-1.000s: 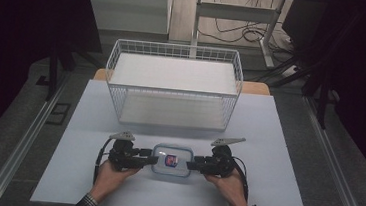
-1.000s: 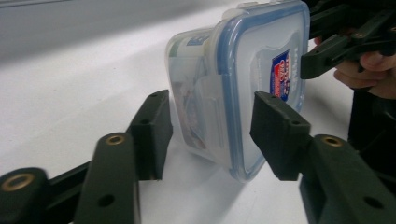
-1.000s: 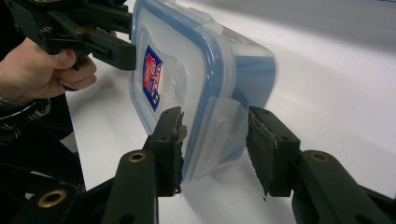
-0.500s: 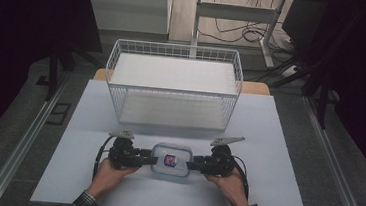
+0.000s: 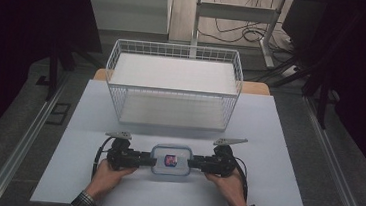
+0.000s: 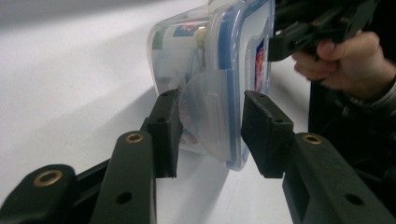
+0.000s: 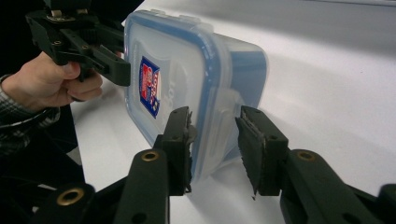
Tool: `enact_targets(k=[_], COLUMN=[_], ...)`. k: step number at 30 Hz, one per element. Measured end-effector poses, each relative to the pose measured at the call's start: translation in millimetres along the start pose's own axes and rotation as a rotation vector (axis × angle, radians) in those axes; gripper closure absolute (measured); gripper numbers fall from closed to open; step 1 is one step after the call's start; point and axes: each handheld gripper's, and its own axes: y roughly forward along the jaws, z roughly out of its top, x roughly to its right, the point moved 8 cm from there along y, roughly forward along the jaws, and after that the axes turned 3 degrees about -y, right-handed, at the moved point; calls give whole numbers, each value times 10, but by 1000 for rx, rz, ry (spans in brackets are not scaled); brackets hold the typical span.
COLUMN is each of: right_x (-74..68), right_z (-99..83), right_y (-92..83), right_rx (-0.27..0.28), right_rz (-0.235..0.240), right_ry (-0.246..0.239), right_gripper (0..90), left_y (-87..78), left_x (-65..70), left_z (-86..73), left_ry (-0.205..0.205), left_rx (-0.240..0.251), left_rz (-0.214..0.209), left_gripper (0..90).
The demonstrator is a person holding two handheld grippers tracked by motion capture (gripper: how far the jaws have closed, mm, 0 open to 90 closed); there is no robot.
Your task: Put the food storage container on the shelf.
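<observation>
A clear food container (image 5: 171, 160) with a blue-rimmed lid and a small red and blue label lies on the white table top between my two grippers. My left gripper (image 5: 148, 159) reaches in from the left, and its jaws have just been closing around the container's end clip (image 6: 205, 112). One pad (image 6: 170, 126) lies against the clip and the other stands a sliver off the lid. My right gripper (image 5: 193, 162) has also just been closing astride the opposite end (image 7: 210, 93). One of its pads (image 7: 182, 140) is at the lid rim, while a narrow gap shows at the other.
A white wire basket (image 5: 176, 47) stands behind the container, its inside bare. The white table top (image 5: 278, 141) runs out to both sides. A person's hands and plaid cuffs come in at the near edge. Dark floor, rails and cables surround the table.
Both hands and the container sit where they were. The frames show no other difference.
</observation>
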Motion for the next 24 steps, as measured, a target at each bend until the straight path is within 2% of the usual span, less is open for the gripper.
enact_targets(k=[3, 6, 7, 10, 12, 15, 18, 24], right_x=[3, 19, 41, 26, 21, 8, 21, -5], right_z=[12, 5, 5, 3, 14, 12, 6, 86], right_y=[9, 29, 54, 87, 97, 83, 64, 1], right_rx=[3, 0, 0, -8, -4, -5, -1, 47], right_rz=[-11, -1, 17, 42, 24, 12, 32, 54], right_ry=[2, 15, 18, 32, 36, 29, 50, 64], right_gripper=[633, 583, 533, 507, 521, 526, 538, 559], left_y=[2, -3, -2, 0, 1, 8, 14, -35], left_x=[-12, -9, -2, 1, -5, -5, -15, -4], left_z=[1, 4, 4, 9, 3, 18, 24, 108], left_ry=[-25, -11, 19, 18, 19, 3, -28, -59], left_rx=[6, -2, -9, -10, -7, 5, 16, 55], left_rz=[-11, -12, -3, 3, 4, 3, -14, -49], left_gripper=[581, 583, 584, 584, 584, 584, 586, 585])
